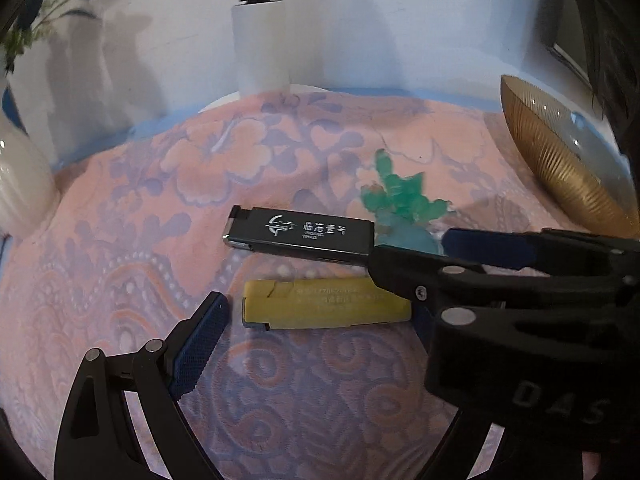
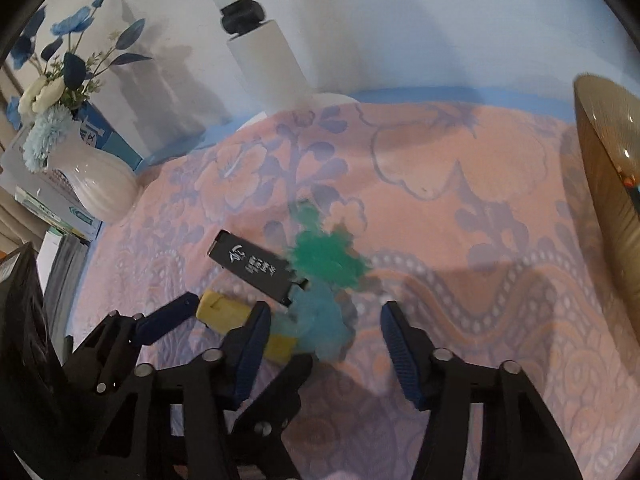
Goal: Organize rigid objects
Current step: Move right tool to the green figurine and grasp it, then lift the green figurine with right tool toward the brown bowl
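A black lighter with white print (image 1: 300, 236) lies flat on the pink patterned cloth (image 1: 120, 208), with a yellow lighter (image 1: 324, 306) just in front of it. A green and blue translucent cactus figure (image 1: 404, 208) stands right of the black lighter. My left gripper (image 1: 320, 320) is open, its fingers on either side of the yellow lighter. In the right wrist view my right gripper (image 2: 324, 328) is open around the blurred cactus figure (image 2: 324, 264); the black lighter (image 2: 256, 266) and yellow lighter (image 2: 224, 312) lie to its left. The right gripper's fingers (image 1: 488, 246) cross the left view.
A ribbed gold bowl (image 1: 560, 160) sits tilted at the right edge. A white vase (image 2: 100, 184) with blue flowers stands at the left by boxes. A white post (image 1: 260, 44) with a black camera stands at the back against the wall.
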`<state>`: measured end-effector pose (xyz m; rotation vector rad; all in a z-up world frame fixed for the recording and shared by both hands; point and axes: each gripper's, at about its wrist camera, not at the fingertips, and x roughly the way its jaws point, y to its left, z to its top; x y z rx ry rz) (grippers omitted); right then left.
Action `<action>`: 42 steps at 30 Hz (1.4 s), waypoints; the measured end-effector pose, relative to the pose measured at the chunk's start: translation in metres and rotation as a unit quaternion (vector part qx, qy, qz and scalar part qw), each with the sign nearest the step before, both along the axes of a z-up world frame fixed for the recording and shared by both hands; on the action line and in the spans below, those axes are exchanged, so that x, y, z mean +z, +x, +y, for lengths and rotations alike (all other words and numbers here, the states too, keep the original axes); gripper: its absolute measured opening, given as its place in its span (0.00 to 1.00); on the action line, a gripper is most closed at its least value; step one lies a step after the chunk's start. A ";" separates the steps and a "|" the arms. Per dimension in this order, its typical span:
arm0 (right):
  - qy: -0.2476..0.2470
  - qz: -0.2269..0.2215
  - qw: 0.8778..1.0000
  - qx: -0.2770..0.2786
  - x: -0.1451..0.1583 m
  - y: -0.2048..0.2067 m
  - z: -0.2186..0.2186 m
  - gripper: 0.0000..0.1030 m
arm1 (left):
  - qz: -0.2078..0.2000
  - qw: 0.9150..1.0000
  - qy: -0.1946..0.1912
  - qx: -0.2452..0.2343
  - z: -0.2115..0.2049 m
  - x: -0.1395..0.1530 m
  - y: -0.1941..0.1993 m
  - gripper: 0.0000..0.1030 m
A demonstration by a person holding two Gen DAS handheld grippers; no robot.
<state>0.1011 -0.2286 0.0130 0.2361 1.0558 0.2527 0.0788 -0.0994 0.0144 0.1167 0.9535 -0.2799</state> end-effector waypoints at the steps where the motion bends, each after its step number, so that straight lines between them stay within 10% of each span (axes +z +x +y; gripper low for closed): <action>1: -0.004 -0.002 1.000 0.002 -0.001 0.000 0.002 0.45 | 0.002 1.000 0.003 0.001 0.002 0.000 -0.001 0.89; 15: 0.002 -0.032 0.998 0.049 0.000 -0.064 -0.009 0.36 | 0.015 1.000 0.011 0.007 0.091 0.010 -0.033 0.89; 22: 0.008 -0.058 0.997 0.043 -0.007 -0.078 -0.012 0.42 | 0.038 0.996 -0.076 0.009 0.073 0.015 -0.015 0.89; 30: -0.049 -0.079 0.995 0.045 -0.005 -0.086 0.000 0.46 | -0.016 1.000 -0.002 -0.011 0.036 0.007 -0.007 0.33; 42: -0.108 -0.106 0.984 0.094 0.000 -0.137 0.031 0.35 | 0.011 0.994 -0.079 -0.073 0.059 0.013 -0.076 0.20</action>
